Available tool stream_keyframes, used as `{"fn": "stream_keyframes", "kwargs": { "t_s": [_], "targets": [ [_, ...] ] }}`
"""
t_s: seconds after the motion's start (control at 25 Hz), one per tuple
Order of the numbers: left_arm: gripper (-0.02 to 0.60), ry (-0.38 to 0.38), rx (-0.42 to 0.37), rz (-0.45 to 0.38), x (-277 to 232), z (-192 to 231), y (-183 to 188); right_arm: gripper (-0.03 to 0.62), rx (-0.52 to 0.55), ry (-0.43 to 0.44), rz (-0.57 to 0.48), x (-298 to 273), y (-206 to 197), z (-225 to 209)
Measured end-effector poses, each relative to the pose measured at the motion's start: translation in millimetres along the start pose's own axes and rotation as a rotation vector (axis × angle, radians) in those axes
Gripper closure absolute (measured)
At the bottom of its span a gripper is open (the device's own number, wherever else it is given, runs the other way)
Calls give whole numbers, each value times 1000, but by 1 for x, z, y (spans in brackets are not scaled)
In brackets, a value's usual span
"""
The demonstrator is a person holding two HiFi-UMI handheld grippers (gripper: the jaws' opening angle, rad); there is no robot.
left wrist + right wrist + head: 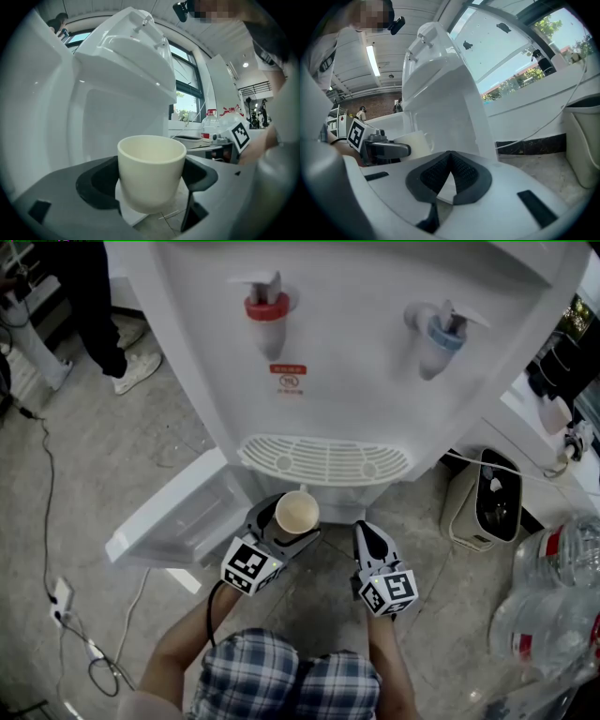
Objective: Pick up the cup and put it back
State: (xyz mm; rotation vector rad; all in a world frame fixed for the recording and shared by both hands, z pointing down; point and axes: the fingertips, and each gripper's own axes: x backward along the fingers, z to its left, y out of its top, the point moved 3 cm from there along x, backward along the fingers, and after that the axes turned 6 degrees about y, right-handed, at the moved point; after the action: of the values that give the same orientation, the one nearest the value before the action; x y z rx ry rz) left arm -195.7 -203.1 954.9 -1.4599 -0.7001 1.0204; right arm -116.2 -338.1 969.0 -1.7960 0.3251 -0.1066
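Observation:
A cream cup [297, 512] is held upright just in front of the water dispenser's drip tray [323, 460], below and between the red tap [267, 315] and the blue tap [441, 338]. My left gripper [281, 531] is shut on the cup [151, 171], its dark pads pressed against both sides. The cup looks empty. My right gripper [367, 538] hovers to the right of the cup, shut with nothing in it; its pads [461, 176] meet at the tips. From the right gripper view the cup [412, 143] shows at left.
The dispenser's lower door [183, 517] hangs open to the left. A small bin [487, 498] and water bottles [553, 596] stand at right. Cables [47, 512] run over the floor at left. A person's legs [103, 306] stand at far left.

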Motion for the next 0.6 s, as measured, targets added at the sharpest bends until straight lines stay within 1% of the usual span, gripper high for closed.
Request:
{"fn": "stream_keyframes", "kwargs": {
  "t_s": [0.12,0.28,0.48,0.6],
  "targets": [
    [152,18,16,6,-27,5,0,577,-5,-3,-6,0,1,0],
    [152,75,64,30,-63,18,-11,577,-9,-4,-8,0,1,0],
    [152,141,100,69,-103,32,-37,577,-13,-9,-11,-1,0,0],
    [152,174,95,104,-119,40,-55,577,-17,-11,-14,0,0,0]
  ]
}}
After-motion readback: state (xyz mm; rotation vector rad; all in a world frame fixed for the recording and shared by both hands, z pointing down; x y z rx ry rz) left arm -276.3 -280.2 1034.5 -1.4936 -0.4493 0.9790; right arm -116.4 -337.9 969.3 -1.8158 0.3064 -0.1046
